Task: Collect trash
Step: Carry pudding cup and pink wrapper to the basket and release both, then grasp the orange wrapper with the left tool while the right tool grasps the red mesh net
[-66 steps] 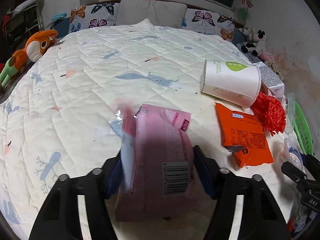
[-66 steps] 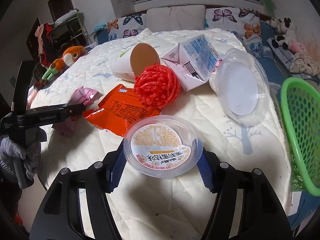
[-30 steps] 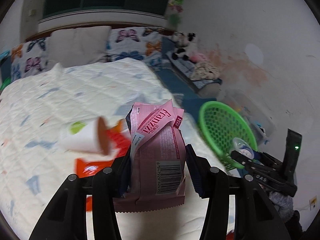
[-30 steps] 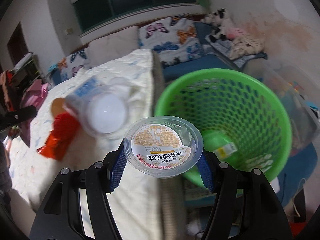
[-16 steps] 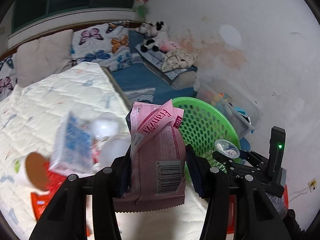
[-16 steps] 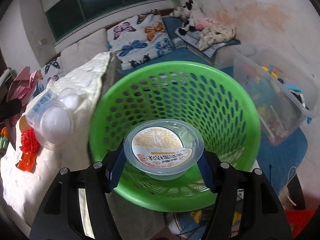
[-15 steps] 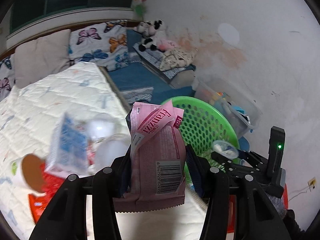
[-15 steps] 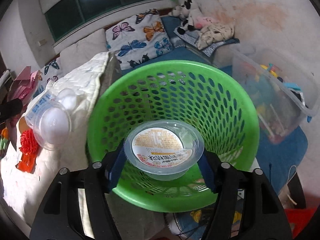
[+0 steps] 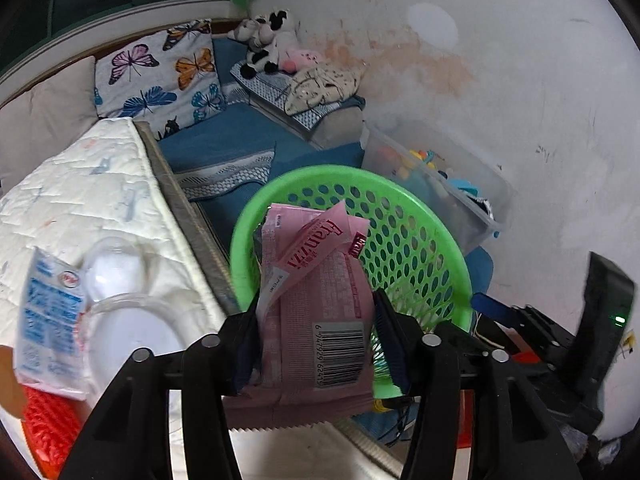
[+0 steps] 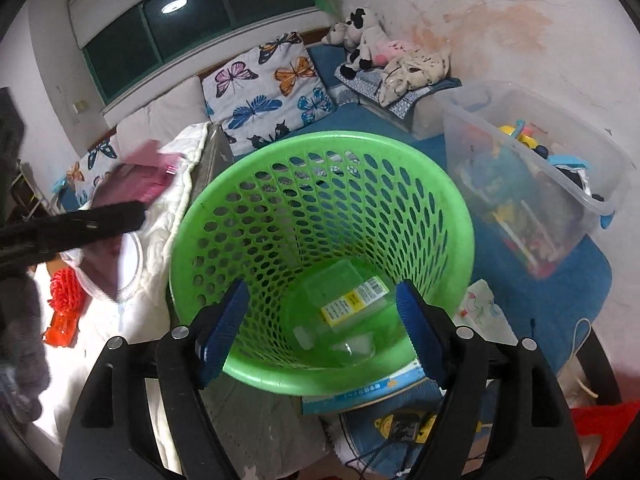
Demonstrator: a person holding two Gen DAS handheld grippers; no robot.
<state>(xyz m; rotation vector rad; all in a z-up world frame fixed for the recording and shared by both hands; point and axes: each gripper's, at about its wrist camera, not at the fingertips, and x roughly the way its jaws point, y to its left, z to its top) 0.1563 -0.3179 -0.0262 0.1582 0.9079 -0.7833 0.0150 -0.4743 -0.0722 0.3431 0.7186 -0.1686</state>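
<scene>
A: While the left gripper (image 9: 316,344) is clamped on the pink wrapper (image 9: 316,320), where does the green basket (image 9: 436,248) lie from it?

B: Just ahead and below; the wrapper stands upright, its top over the near rim.

A: And the right gripper (image 10: 326,320)?

B: Directly above the basket's mouth, nearer than the left. Its jaws are opening, nothing between them; clear containers lie at the bottom.

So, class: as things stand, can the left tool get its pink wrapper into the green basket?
Probably yes: the left tool, jaws opening, holds the pink wrapper by the green basket, whose open mouth looks unblocked.
</scene>
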